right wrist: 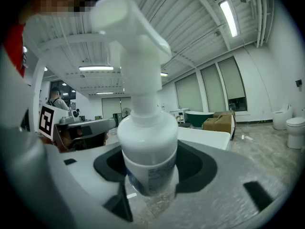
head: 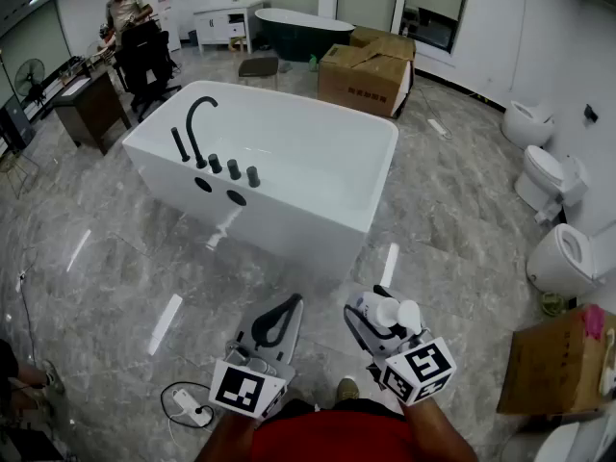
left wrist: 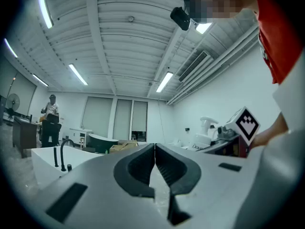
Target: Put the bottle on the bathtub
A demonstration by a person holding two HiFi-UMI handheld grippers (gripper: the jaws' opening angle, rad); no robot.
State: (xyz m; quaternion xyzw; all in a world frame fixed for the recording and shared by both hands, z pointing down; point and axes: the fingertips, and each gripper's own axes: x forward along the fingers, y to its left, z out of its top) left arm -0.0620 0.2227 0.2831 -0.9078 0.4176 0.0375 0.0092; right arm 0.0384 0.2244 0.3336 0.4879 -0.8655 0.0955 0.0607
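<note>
Two cardboard boxes (head: 371, 70) sit near the far edge of the marble floor (head: 115, 277), with a dark tub (head: 289, 29) and a white cabinet (head: 226, 22) behind them. Toilets (head: 545, 176) line the floor's right edge. A person (head: 123, 8) stands in the far left corner.

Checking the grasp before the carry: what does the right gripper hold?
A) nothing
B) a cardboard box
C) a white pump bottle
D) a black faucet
C: in the right gripper view, the right gripper has its jaws clamped on the body of the white pump bottle.

White bottle (right wrist: 145, 142), white bathtub (head: 318, 176) (black taps (head: 197, 133)), grey marbled floor (head: 106, 258)
</note>
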